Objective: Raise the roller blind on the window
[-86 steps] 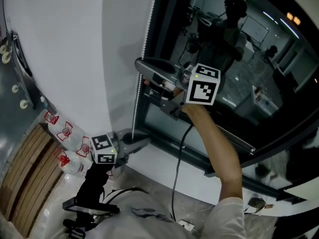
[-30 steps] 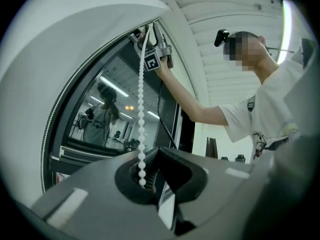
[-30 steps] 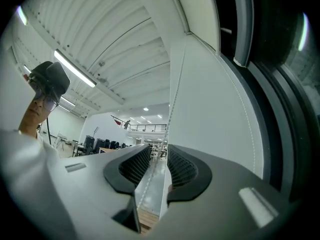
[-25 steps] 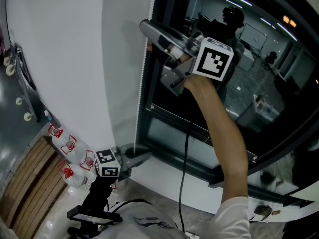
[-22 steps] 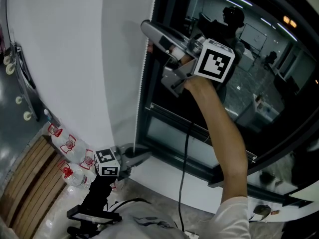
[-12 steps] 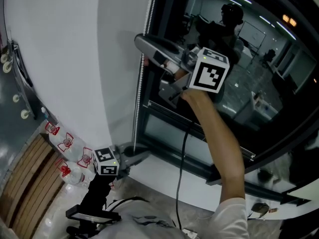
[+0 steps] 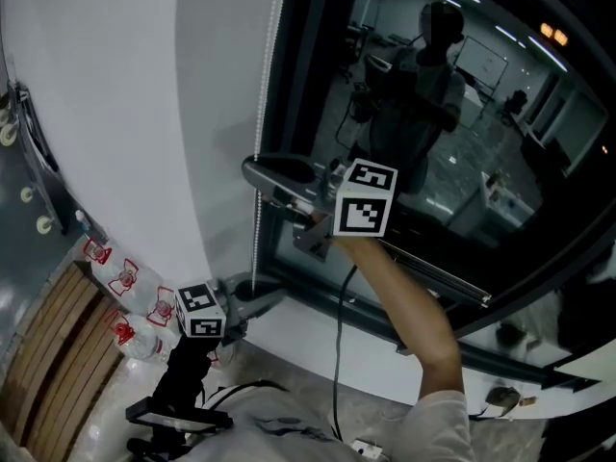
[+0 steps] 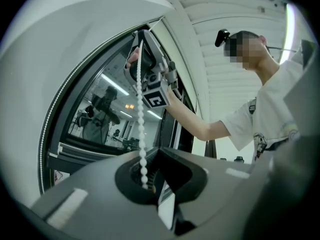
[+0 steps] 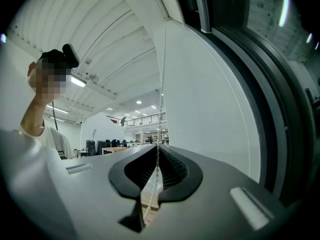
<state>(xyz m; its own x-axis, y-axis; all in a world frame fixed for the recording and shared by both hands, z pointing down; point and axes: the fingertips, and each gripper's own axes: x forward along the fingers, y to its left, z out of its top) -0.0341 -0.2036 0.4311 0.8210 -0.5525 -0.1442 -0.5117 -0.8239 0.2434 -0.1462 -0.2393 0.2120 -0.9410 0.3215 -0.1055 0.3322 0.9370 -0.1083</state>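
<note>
Clamping the bead chain (image 7: 267,94), right tongs (image 7: 255,173) above left tongs (image 7: 258,289).

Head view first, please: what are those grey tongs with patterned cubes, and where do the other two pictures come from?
No robot here: a person wears a camera on the head, looking down, and holds a two-jaw gripper in each hand. The patterned cubes are parts of the grippers. The other two pictures come from cameras riding on each gripper, looking along its jaws. The right gripper, higher up by the dark window, is closed on the blind's white bead chain; its own view shows the chain running between its jaws. The left gripper, low near the sill, grips the chain lower down. Bottles with red labels sit at the lower left.
</note>
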